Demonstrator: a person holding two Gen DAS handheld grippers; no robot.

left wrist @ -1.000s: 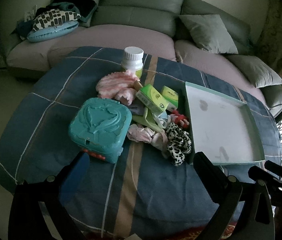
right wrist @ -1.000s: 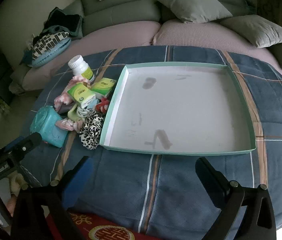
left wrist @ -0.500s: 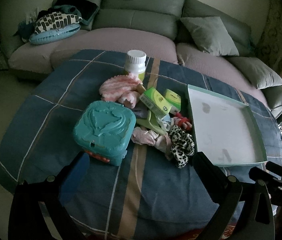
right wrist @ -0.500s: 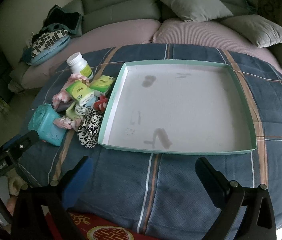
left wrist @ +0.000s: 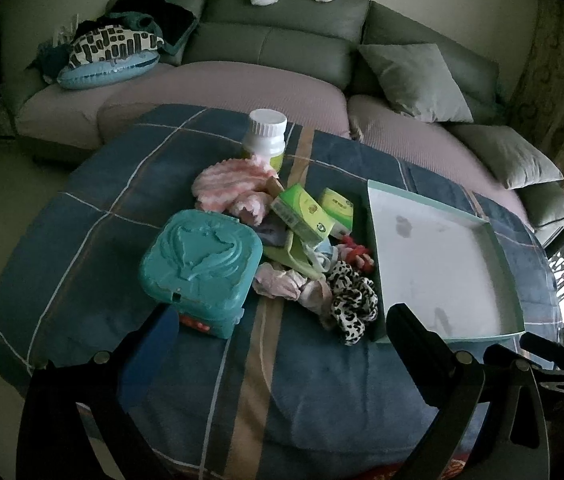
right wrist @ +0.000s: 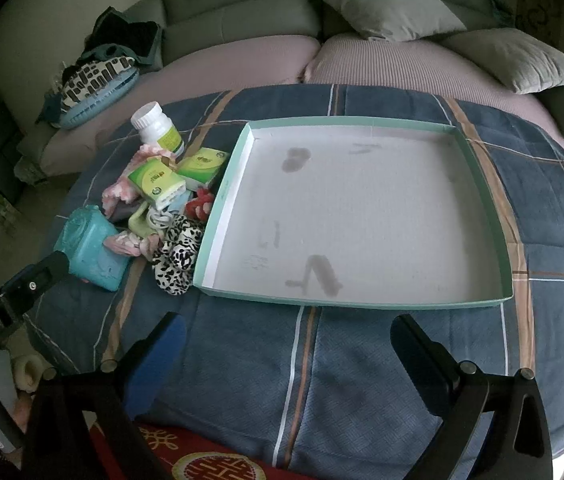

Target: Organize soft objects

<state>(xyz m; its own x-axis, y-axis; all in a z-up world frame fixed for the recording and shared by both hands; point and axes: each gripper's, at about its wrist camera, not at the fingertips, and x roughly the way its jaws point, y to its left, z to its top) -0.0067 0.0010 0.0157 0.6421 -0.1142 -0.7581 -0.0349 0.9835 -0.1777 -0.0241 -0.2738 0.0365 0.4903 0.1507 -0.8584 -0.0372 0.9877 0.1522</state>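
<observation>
Left gripper [left wrist: 277, 332]: jaws spread wide, nothing between them, hovering over the blue plaid blanket [left wrist: 81, 232] short of the clutter. Right gripper [right wrist: 286, 344]: likewise spread and empty, poised just short of the near rim of the teal-edged tray [right wrist: 346, 300].

Straight ahead of the left gripper, just beyond its fingertips: leopard-print scrunchie [left wrist: 352, 300] toward the right finger, touching the tray's wall; pale pink scrunchie [left wrist: 286, 284] near centre; teal plastic case [left wrist: 201, 260] by the left finger. Farther ahead: red scrunchie [left wrist: 356, 254], two green boxes [left wrist: 302, 216], pink-and-white knitted piece [left wrist: 233, 184], white pill bottle [left wrist: 267, 136] at the far end of the heap. Seen from the right gripper, the whole pile sits ahead and well to the left, pressed against the tray's left wall; tray interior bare apart from grey smudges.

Judged step: the very start, approach to a first soft item, none yet in the tray. Likely next call: left gripper forward and down onto one of the nearer scrunchies, jaws kept wide until straddling the fabric, then a pinch and a short carry rightward over the tray wall. Care needed to avoid dragging the neighbouring scrunchie along or nudging the teal case. Hard items (boxes, bottle, case) probably to be left out.
</observation>
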